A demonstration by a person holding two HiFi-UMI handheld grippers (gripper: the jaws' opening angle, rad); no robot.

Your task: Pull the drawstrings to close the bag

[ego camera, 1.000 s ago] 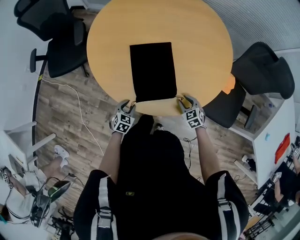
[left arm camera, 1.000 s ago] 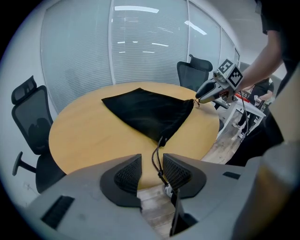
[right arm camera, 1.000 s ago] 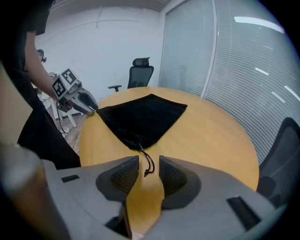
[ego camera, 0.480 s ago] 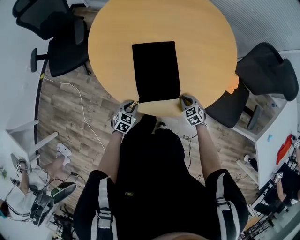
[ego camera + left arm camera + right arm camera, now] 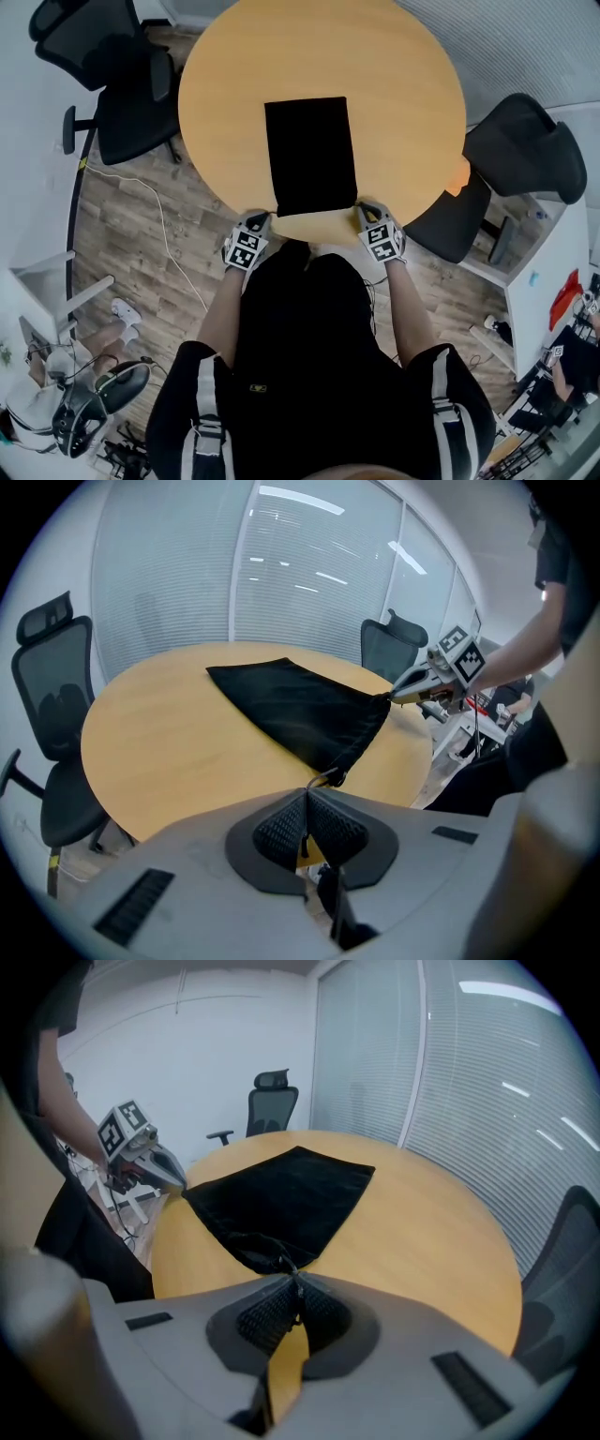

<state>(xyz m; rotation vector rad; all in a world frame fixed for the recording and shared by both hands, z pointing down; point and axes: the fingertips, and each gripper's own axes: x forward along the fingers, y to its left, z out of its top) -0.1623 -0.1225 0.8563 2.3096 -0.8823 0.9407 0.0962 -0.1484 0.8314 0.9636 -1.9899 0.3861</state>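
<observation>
Head view, nearest first: a person stands at a round desk (image 5: 403, 94) and holds the left tongs (image 5: 260, 218) and right tongs (image 5: 363, 207) at the two near corners of a flat black bag (image 5: 311, 155). The bag's mouth lies by the desk's near edge. Both tongs have just closed, the left pinching the left drawstring (image 5: 325, 779) and the right pinching the right drawstring (image 5: 286, 1265) where each leaves the hem. Holding one cord on each side probably sets up an outward pull in opposite directions, to cinch the mouth, which is not yet gathered.
</observation>
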